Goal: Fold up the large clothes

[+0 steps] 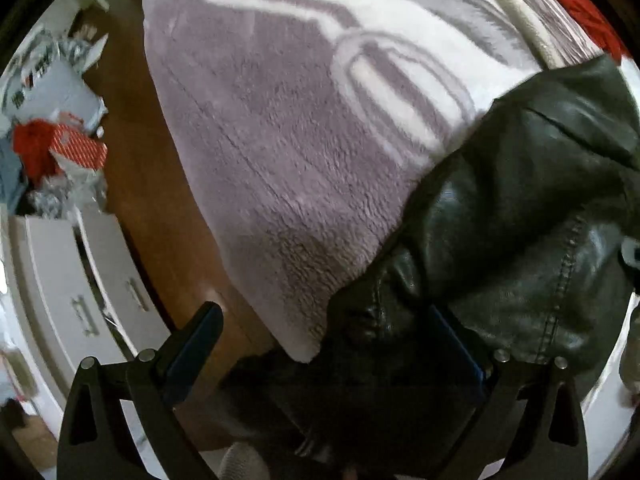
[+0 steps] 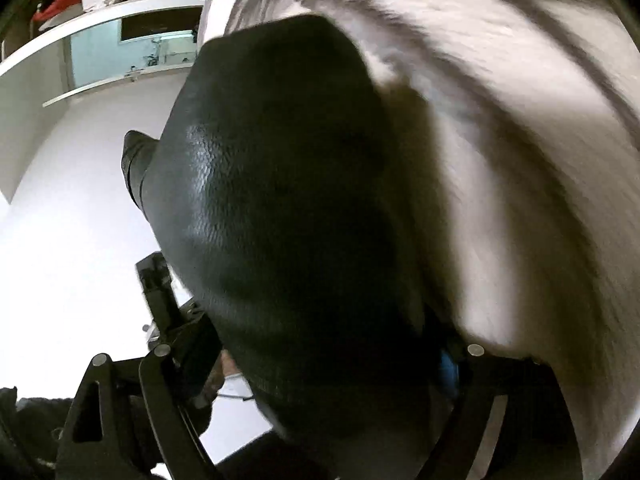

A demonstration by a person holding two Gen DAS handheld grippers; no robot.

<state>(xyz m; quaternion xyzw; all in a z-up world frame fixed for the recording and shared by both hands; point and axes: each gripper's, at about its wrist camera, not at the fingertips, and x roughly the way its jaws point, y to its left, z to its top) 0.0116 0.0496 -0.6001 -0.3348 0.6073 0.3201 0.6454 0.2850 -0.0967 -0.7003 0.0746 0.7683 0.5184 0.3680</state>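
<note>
Black leather jacket (image 1: 500, 220) fills the spread jaws of the left gripper (image 1: 332, 332); whether its fingers pinch the fabric is unclear. Beyond it, the jacket lies on a fleecy purple-and-white blanket (image 1: 280, 140). Only the left view shows wooden floor (image 1: 132, 184), white drawers (image 1: 80, 280) and a red box (image 1: 78, 148) with unreadable print. Right gripper (image 2: 320, 344) also straddles leather (image 2: 280, 184), grip hidden; a white wall (image 2: 80, 200) lies leftward.
</note>
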